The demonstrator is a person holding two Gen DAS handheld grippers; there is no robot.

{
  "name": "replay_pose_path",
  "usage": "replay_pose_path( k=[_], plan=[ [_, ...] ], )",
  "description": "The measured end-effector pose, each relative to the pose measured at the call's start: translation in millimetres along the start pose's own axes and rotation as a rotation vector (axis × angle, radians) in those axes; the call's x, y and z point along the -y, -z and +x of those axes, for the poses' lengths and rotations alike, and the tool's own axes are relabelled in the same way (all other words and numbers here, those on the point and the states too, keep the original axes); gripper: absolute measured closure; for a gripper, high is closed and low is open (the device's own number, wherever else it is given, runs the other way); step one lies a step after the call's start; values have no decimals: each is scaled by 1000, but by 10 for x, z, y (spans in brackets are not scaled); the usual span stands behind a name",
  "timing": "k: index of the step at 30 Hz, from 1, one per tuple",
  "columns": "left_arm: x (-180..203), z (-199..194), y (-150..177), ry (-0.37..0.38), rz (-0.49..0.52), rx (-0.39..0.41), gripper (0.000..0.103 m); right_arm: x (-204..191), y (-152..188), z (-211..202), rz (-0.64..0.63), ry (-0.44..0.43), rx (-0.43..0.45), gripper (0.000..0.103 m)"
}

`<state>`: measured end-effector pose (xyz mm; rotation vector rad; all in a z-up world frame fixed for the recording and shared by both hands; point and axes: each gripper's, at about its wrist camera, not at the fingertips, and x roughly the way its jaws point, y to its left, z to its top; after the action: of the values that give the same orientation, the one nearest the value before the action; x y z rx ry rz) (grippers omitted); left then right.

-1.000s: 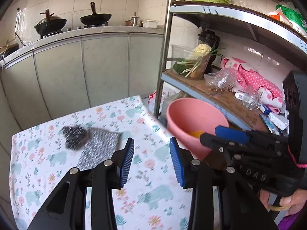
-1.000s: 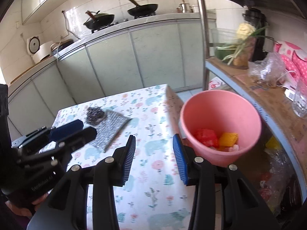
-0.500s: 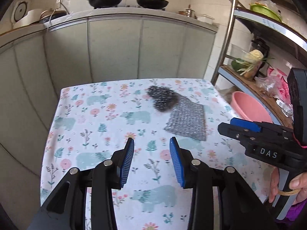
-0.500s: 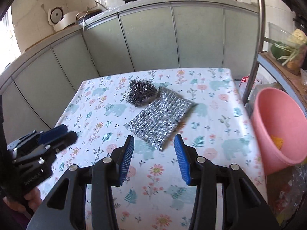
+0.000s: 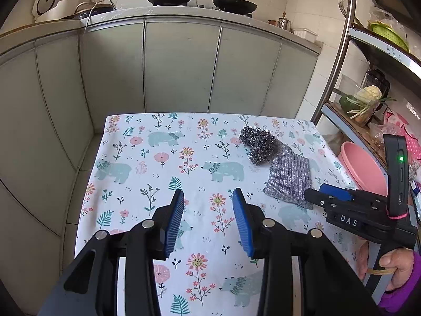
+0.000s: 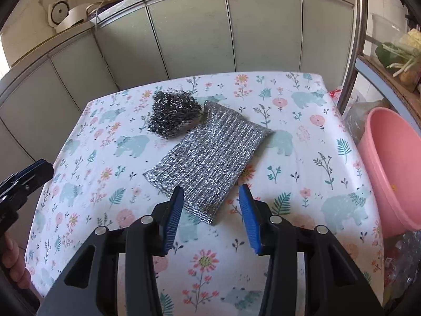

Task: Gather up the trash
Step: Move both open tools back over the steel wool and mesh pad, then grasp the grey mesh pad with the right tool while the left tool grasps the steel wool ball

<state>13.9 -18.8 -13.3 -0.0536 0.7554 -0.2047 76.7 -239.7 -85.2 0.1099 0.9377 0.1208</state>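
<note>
- Blue ribbed pads line the black right gripper (image 6: 210, 216); its jaws stand apart and empty, over the near corner of the flat silver mesh scouring cloth (image 6: 208, 155) without pressing on it.
- The black left gripper (image 5: 208, 221) is likewise spread and holds nothing, hovering over bare floral tablecloth (image 5: 163, 173) to the left of the cloth.
- The step in hand looks like the reach for the next piece of trash; the right gripper is the better placed of the two.
- The next move calls for lowering the right pads so one slides under the cloth's near edge, then pinching; a thin, limp sheet lying flat may slip or fold.
- Touching the cloth's far left corner sits a dark tangled steel wool ball (image 6: 172, 118), which would need its own grab.
- The round pink plastic bucket (image 6: 389, 168) stands off the table's right edge, below the shelf rack.
- Inside it only a small yellowish speck shows near the wall; most of the bottom is cut off from view, so I cannot tell what else it holds.
</note>
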Motion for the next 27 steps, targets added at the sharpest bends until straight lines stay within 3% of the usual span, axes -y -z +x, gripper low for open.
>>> replay_pose_path(
  k=[7,8,11,20,27],
  plan=[
    [101,199,-108,9,18,-19,65,-125,-3,109,-47,3,15,58],
    [119,231,-128,11,23,-21,65,-118,-6,108,-44,-2,15,74],
    [194,355,-194,22,36,-32,65,-52,-6,62,-32,-6,25,99],
    [464,820,-441,127,29,-86,65,223,127,-305,6,-102,48,100],
    [757,1172,-554,118,100,-109,65,422,282,-453,24,-131,21,100]
  ],
)
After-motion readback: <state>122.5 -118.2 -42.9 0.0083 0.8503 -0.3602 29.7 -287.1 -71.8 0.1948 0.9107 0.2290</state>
